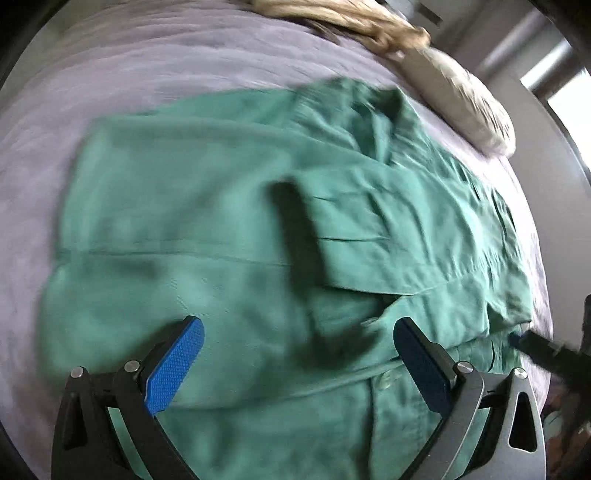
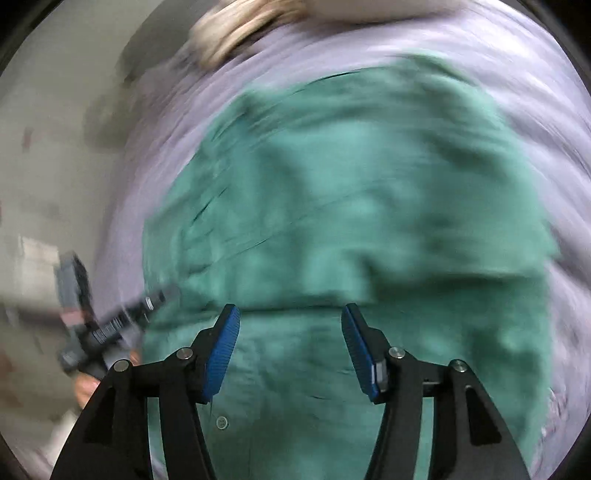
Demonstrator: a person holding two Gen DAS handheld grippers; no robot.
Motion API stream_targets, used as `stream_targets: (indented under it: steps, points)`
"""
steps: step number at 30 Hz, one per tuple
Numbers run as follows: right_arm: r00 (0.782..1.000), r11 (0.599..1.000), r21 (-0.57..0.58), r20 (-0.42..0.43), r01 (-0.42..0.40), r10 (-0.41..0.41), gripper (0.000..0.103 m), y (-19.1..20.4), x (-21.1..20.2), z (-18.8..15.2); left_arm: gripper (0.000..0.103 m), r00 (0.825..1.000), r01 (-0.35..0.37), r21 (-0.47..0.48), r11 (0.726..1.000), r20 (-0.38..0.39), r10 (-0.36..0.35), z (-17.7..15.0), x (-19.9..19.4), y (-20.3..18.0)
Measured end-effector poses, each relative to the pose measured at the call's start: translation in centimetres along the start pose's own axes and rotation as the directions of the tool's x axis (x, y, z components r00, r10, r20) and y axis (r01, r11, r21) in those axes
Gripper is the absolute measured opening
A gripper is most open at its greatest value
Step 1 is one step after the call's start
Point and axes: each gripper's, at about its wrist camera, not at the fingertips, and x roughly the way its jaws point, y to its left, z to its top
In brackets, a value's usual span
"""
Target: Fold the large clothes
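A large green button shirt (image 1: pixel 229 206) lies spread on a lilac bed sheet (image 1: pixel 122 74), partly folded, with a sleeve laid across its middle. My left gripper (image 1: pixel 299 328) is open and empty, just above the shirt's near edge by the button placket. My right gripper (image 2: pixel 290 317) is open and empty above the same shirt (image 2: pixel 351 192), which is blurred in the right wrist view. The right gripper's tip shows at the right edge of the left wrist view (image 1: pixel 532 341). The left gripper shows at the left of the right wrist view (image 2: pixel 110 325).
A beige fluffy pillow or blanket (image 1: pixel 461 96) lies at the far edge of the bed (image 2: pixel 236 29). Beyond the bed are a grey wall and a bright window (image 1: pixel 554 70). The floor (image 2: pixel 48 147) shows left of the bed.
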Motion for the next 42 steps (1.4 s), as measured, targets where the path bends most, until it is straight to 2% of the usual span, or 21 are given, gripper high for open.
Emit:
stream_targets:
  steps: [3, 6, 9, 11, 14, 16, 17, 18, 19, 20, 23, 25, 27, 29, 31, 35, 37, 39, 40, 41, 42]
  points:
    - [0.995, 0.998, 0.057, 0.103, -0.018, 0.012, 0.062, -2.6, -3.7, 1.5, 0.103, 0.999, -0.019, 0.040, 0.999, 0.031, 0.017, 1.5, 0.1, -1.4]
    - [0.980, 0.998, 0.017, 0.189, 0.053, -0.055, 0.062, -3.3, -6.1, 4.7, 0.103, 0.997, -0.043, 0.036, 0.998, 0.067, 0.040, 3.5, 0.0, -1.6]
    - [0.973, 0.994, 0.033, 0.204, 0.104, -0.109, 0.061, -4.9, -5.8, 8.6, 0.103, 0.995, -0.080, 0.038, 0.996, 0.060, 0.078, 5.6, 1.2, -1.2]
    - [0.977, 0.992, 0.080, 0.186, 0.094, -0.108, 0.061, -7.1, -4.7, 11.3, 0.103, 0.995, -0.086, 0.038, 0.996, 0.044, 0.084, 6.8, 2.3, -0.9]
    - [0.985, 0.986, 0.153, 0.147, 0.065, -0.088, 0.061, -10.0, -2.6, 13.7, 0.082, 0.994, -0.101, 0.048, 0.994, 0.031, 0.100, 7.4, 3.5, -1.1]
    - [0.993, 0.977, 0.209, 0.103, 0.037, -0.059, 0.061, -11.8, -0.8, 14.9, 0.061, 0.995, -0.095, 0.046, 0.994, 0.034, 0.093, 7.8, 3.8, -1.2]
    - [0.996, 0.971, 0.240, 0.082, 0.012, -0.032, 0.060, -12.7, 0.1, 15.3, 0.034, 0.996, -0.081, 0.051, 0.995, 0.036, 0.079, 7.9, 3.7, -1.4]
    - [0.997, 0.961, 0.273, 0.071, -0.034, 0.015, 0.054, -13.5, 0.9, 15.5, 0.032, 0.995, -0.090, 0.051, 0.995, 0.037, 0.088, 8.1, 3.6, -1.6]
    - [0.996, 0.954, 0.291, 0.068, -0.074, 0.056, 0.022, -13.9, 1.5, 15.8, 0.027, 0.995, -0.086, 0.051, 0.995, 0.045, 0.084, 8.2, 3.3, -1.7]
    - [0.991, 0.940, 0.313, 0.061, -0.133, 0.120, 0.005, -14.3, 1.9, 15.8, 0.024, 0.996, -0.077, 0.056, 0.995, 0.052, 0.074, 8.3, 3.0, -1.8]
    - [0.982, 0.947, 0.268, 0.110, -0.177, 0.153, 0.005, -13.5, 0.1, 15.6, 0.024, 0.994, -0.084, 0.100, 0.991, 0.073, 0.077, 8.8, 2.6, -2.5]
    - [0.985, 0.968, 0.208, 0.132, -0.138, 0.112, 0.004, -12.7, -0.9, 15.6, 0.024, 0.993, -0.103, 0.126, 0.987, 0.062, 0.096, 9.2, 3.3, -2.9]
    - [0.991, 0.988, 0.154, 0.135, -0.015, -0.006, 0.004, -12.6, -1.1, 15.9, 0.024, 0.992, -0.121, 0.134, 0.984, 0.047, 0.116, 9.3, 4.3, -3.0]
    - [0.984, 0.983, 0.147, 0.121, 0.114, -0.132, 0.004, -13.9, -0.3, 16.3, 0.024, 0.990, -0.137, 0.141, 0.980, 0.050, 0.132, 9.2, 5.0, -3.0]
    - [0.982, 0.969, 0.208, 0.106, 0.132, -0.156, 0.002, -15.7, 0.0, 16.0, 0.024, 0.988, -0.147, 0.147, 0.978, 0.057, 0.140, 9.1, 5.0, -3.1]
    - [0.992, 0.957, 0.291, 0.121, -0.004, -0.033, 0.009, -16.6, -2.5, 13.3, 0.025, 0.988, -0.148, 0.161, 0.976, 0.055, 0.141, 9.1, 4.6, -3.2]
    - [0.985, 0.938, 0.320, 0.144, -0.133, 0.090, 0.009, -16.3, -4.4, 10.5, 0.025, 0.988, -0.150, 0.159, 0.976, 0.055, 0.143, 9.2, 4.3, -3.3]
    - [0.971, 0.910, 0.347, 0.156, -0.226, 0.182, 0.024, -16.0, -5.8, 7.6, 0.025, 0.988, -0.154, 0.161, 0.975, 0.058, 0.146, 9.1, 4.1, -3.4]
    - [0.965, 0.898, 0.360, 0.162, -0.252, 0.205, 0.048, -15.8, -6.3, 6.2, 0.024, 0.987, -0.155, 0.162, 0.975, 0.059, 0.147, 9.1, 4.0, -3.4]
    - [0.957, 0.885, 0.373, 0.174, -0.280, 0.230, 0.056, -15.7, -7.0, 4.6, 0.025, 0.988, -0.153, 0.165, 0.974, 0.060, 0.145, 9.0, 3.7, -3.4]
    - [0.944, 0.861, 0.392, 0.185, -0.325, 0.273, 0.056, -15.5, -7.2, 2.9, 0.025, 0.988, -0.151, 0.167, 0.974, 0.061, 0.143, 9.2, 3.7, -3.3]
